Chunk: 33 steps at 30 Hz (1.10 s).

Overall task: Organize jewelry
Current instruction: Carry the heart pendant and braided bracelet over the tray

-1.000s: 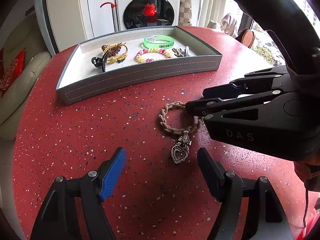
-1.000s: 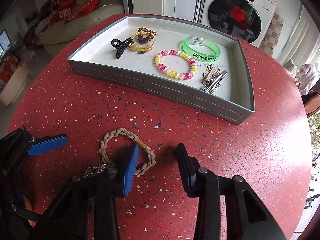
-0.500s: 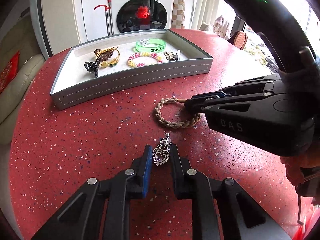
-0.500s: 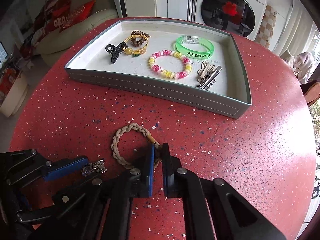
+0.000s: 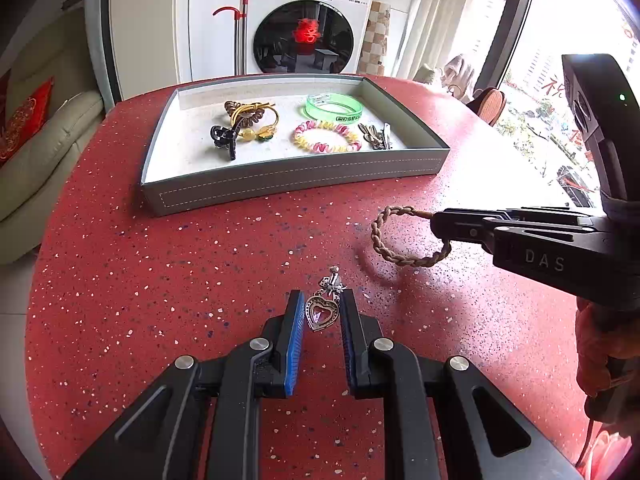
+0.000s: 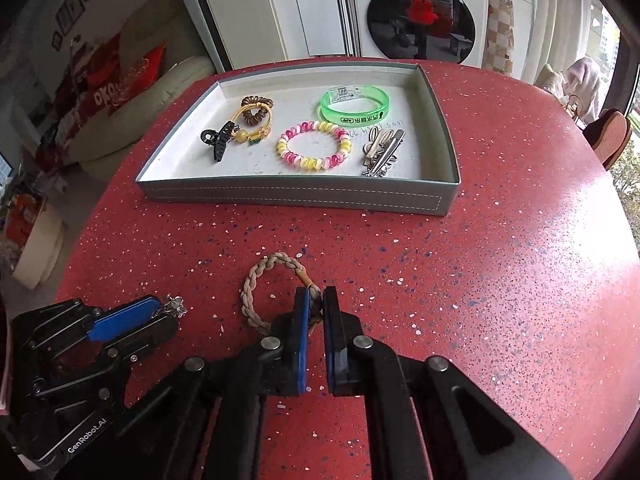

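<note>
The left gripper [image 5: 320,316] is black with blue pads [image 5: 295,340] and round silver screws. The right gripper [image 6: 315,312] looks the same. One side says "DAS", another "GenRobot.AI". A tiny green light glows.

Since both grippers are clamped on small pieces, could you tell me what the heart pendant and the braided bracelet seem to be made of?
Heart pendant: looks like silver-toned metal, darkened in the recesses, with a beaded rim and a pale, translucent stone or glass centre; which one is unclear.

Braided bracelet: looks like plaited tan cord, perhaps leather or waxed fibre, matte, with visible woven strands and a smooth brownish sleeve near the clasp.
</note>
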{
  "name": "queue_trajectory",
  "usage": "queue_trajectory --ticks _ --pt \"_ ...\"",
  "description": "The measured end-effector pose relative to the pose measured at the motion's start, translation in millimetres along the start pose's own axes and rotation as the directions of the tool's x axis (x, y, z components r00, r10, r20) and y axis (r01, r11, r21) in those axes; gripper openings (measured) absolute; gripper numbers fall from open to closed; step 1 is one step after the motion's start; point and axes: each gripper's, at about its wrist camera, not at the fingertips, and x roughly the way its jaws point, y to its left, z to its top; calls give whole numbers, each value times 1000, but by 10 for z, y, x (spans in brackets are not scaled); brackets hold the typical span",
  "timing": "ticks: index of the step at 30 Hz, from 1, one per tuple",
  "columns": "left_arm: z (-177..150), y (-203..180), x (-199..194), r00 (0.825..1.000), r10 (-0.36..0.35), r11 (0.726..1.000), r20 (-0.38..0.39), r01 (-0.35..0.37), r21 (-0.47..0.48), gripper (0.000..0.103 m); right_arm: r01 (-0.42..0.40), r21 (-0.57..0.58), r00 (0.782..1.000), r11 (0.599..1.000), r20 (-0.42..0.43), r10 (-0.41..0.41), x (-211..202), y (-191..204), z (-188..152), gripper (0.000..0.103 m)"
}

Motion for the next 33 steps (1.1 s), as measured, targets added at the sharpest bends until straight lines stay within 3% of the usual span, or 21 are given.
queue_trajectory --ticks 19,33 --pt "137 348 -172 998 8 999 56 -6 -36 36 -18 115 997 993 82 9 -345 -76 47 7" --pt "608 584 -212 992 35 998 125 -28 -54 36 -8 140 991 990 137 -11 -410 -80 390 7"
